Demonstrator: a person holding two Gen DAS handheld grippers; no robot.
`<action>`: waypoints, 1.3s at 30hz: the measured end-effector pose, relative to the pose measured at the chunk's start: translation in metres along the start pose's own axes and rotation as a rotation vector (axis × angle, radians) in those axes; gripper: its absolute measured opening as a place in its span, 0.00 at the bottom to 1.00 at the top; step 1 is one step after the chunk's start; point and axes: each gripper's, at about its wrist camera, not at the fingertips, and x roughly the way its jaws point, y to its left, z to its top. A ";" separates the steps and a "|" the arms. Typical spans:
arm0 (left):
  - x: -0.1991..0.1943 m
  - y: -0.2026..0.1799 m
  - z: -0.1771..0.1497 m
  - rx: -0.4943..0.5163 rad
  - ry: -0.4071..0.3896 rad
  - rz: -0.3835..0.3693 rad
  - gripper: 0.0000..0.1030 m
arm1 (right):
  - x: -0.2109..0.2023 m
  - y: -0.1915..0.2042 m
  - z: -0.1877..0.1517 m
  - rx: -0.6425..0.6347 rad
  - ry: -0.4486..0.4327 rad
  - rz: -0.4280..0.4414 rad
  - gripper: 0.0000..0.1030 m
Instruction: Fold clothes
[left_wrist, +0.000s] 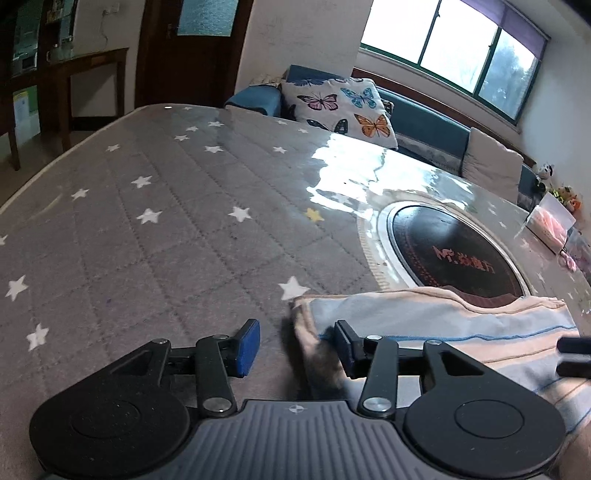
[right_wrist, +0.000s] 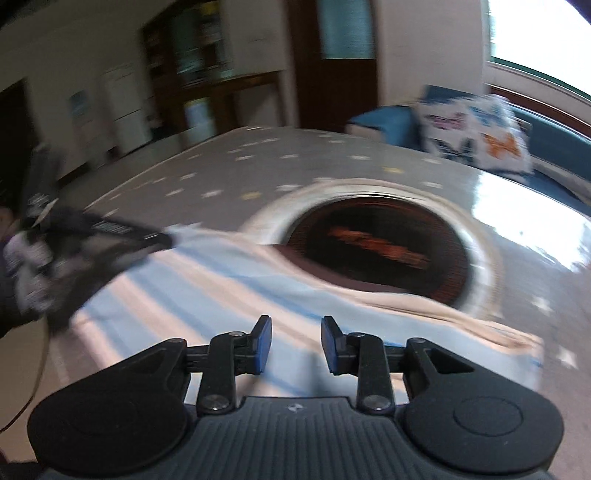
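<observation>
1. Left wrist view: left gripper (left_wrist: 297, 345) spread open with nothing between its blue-padded fingers (left_wrist: 248, 345), held low over the tabletop (left_wrist: 147, 229).
2. Same view: folded striped cloth (left_wrist: 443, 325), pale blue, peach and white, lying flat on the tabletop ahead and to the right of the fingers, its left edge reaching the right finger; contact there not clear.
3. Beyond the cloth, a round black burner (left_wrist: 450, 251) with a metal ring and red lettering, set into the tabletop and partly covered at its near side by the cloth's far edge.
4. Far past the fingers, a butterfly cushion (left_wrist: 343, 107) on a blue sofa (left_wrist: 424, 122) under a window (left_wrist: 461, 48); at the far right, a clear bag (left_wrist: 550, 221) with pink contents.
5. At the right edge, a dark blurred tip of the right gripper (left_wrist: 574, 356) over the cloth.
6. Right wrist view, motion-blurred: right gripper (right_wrist: 296, 343) open, fingers (right_wrist: 262, 343) apart and empty, poised above the striped cloth (right_wrist: 207, 280) directly ahead and beneath.
7. Left of the fingers, the left gripper (right_wrist: 92, 240) over the cloth's left end, too smeared to read its opening here.
8. Ahead, the burner (right_wrist: 376, 251) with the cloth draped over its near rim, the cushion (right_wrist: 476, 136) farther back right.
</observation>
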 end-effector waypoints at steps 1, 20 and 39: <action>-0.003 0.003 -0.001 -0.008 0.000 -0.005 0.47 | 0.004 0.015 0.003 -0.035 0.008 0.029 0.30; -0.032 0.009 -0.033 0.041 -0.011 -0.045 0.49 | 0.080 0.157 0.008 -0.338 0.076 0.143 0.30; -0.048 0.019 -0.035 -0.184 0.031 -0.147 0.58 | 0.065 0.186 -0.006 -0.401 0.086 0.171 0.14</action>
